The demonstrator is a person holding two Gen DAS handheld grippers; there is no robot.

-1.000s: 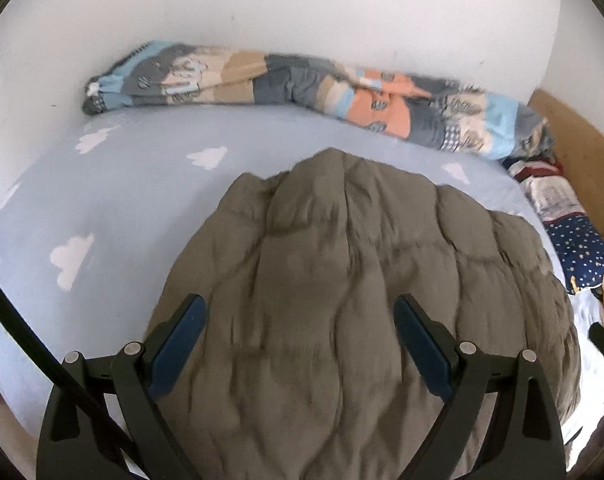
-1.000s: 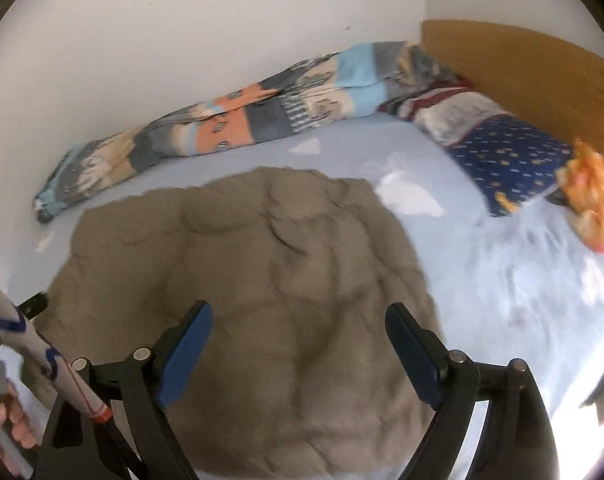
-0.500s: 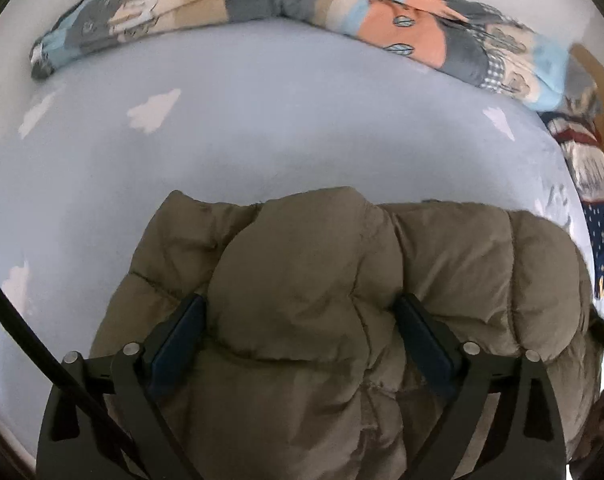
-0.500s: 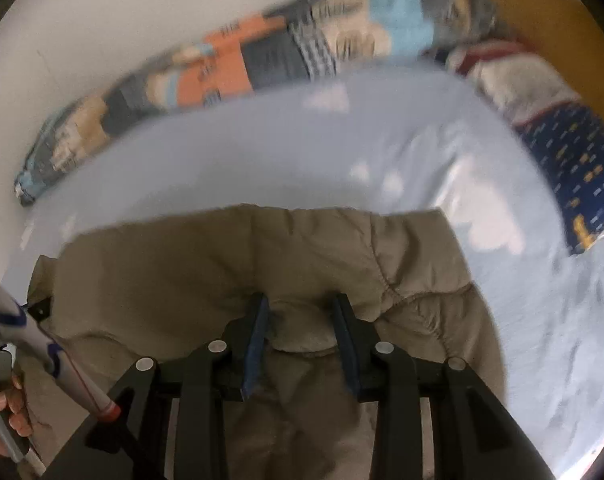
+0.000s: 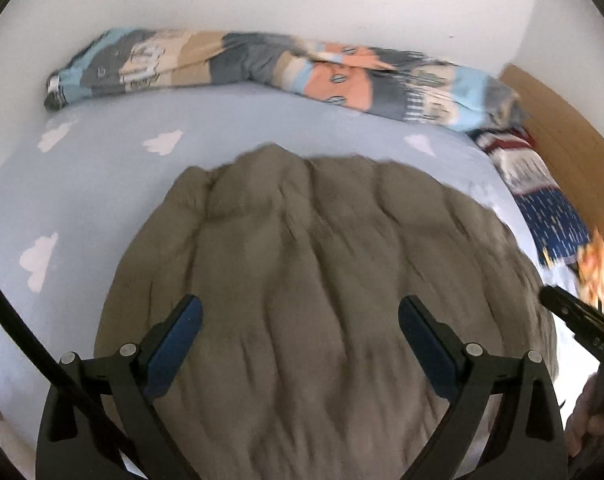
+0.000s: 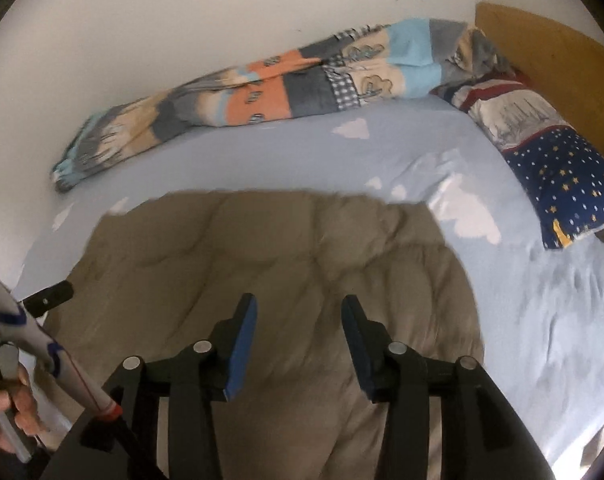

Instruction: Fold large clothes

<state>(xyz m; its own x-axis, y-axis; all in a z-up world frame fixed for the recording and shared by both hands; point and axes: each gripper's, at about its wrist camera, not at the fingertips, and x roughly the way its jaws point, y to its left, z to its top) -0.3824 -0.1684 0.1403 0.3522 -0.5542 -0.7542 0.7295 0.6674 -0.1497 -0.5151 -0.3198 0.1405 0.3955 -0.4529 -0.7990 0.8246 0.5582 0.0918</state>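
Observation:
An olive quilted puffer jacket (image 5: 322,280) lies spread on the light blue cloud-print bed sheet (image 5: 102,184). My left gripper (image 5: 300,320) hovers over the jacket's near part with its jaws wide open and nothing pinched. In the right wrist view the same jacket (image 6: 262,264) fills the lower middle. My right gripper (image 6: 298,312) is just above it, jaws partly apart and opening, with no fabric gripped between the pads. One dark finger tip of the left gripper (image 6: 48,296) shows at the jacket's left edge.
A rolled patchwork blanket (image 6: 302,80) lies along the white wall at the back. Pillows (image 6: 562,176) rest against the wooden headboard (image 6: 550,48) on the right. A hand (image 6: 10,412) holds the other gripper's handle at the lower left.
Half a second ago the right gripper was shut on a bunched fold of the jacket and the left straddled it. Both have let go and drawn back; the jacket lies flat again.

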